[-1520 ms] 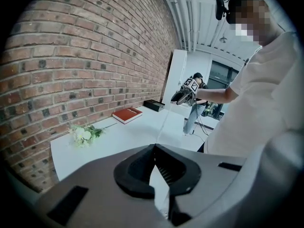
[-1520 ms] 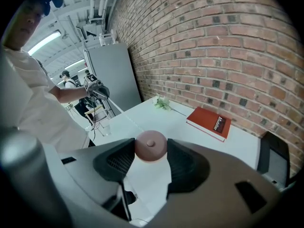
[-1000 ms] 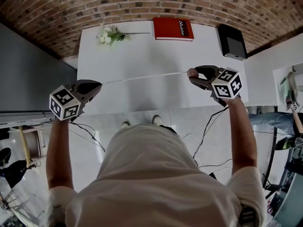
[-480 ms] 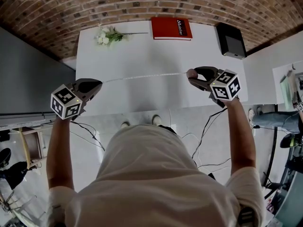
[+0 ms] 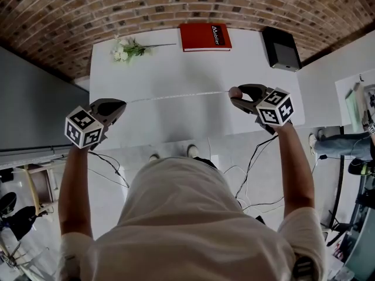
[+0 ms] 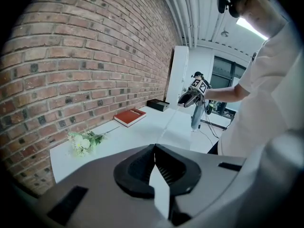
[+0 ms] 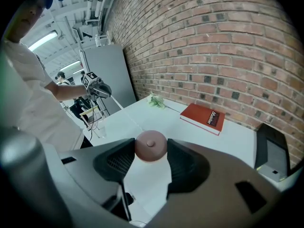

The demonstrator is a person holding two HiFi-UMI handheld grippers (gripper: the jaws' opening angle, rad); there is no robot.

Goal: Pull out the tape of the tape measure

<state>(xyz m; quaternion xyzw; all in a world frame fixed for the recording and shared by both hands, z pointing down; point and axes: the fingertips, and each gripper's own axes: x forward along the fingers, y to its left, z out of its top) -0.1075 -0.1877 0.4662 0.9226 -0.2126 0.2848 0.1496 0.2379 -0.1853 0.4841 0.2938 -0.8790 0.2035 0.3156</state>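
The right tool (image 5: 234, 93) is clamped on the tape measure (image 7: 151, 146), a small round reddish-brown case pinched between its two pads and held above the bench (image 5: 176, 69), nearer the person than the red book (image 5: 205, 37) and slightly to its right in the head view. From the case the tape (image 5: 176, 96) runs out leftward as a thin pale line (taut and nearly straight), passing in front of the red book and well apart from it. Its far end sits in the left tool (image 5: 119, 105), whose jaws are closed together on the white strip. Flowers (image 5: 126, 50) lie left of the red book, a black box (image 5: 280, 48) to its right.
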